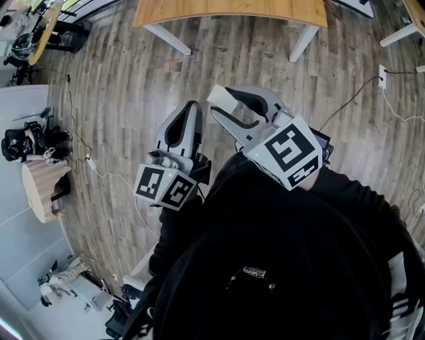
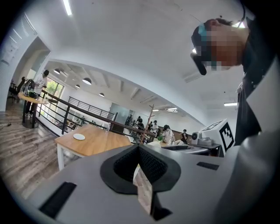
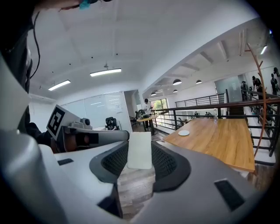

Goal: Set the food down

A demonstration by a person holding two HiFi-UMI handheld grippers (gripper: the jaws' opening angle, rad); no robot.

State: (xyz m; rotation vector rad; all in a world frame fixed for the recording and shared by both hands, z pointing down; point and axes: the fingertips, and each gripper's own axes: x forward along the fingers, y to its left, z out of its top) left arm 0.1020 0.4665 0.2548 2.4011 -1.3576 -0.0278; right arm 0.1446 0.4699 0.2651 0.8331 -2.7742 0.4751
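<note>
Under both sets of jaws I have only bare wooden floor. The one surface I could put anything on is the table, ahead of the jaw tips and well apart from them. My right gripper is clamped on a pale flat block, which I take to be the food. It sits right at the tips, pinched across its width with a pad on either side. My left gripper is clenched on nothing, its jaws pressed together with just a slit of floor showing between them. It rides just beside the right one, on its left. On the table, beyond the right jaws and a little to their right, lies a small white plate.

As I read it, the set-down hasn't begun and the carry comes first. The hold is only at the tips, so the block could pivot or slip, and I'd hold the squeeze steady and avoid jerks. I'd bring the jaws over the table and aim for the plate, though I can't confirm that it's the target. Then I'd lower until the block's underside rests on the surface before letting go. I'd open slowly and back straight out along the jaws so that neither pad drags the block. The left gripper has no job here, so I'd hold it off to the side.
</note>
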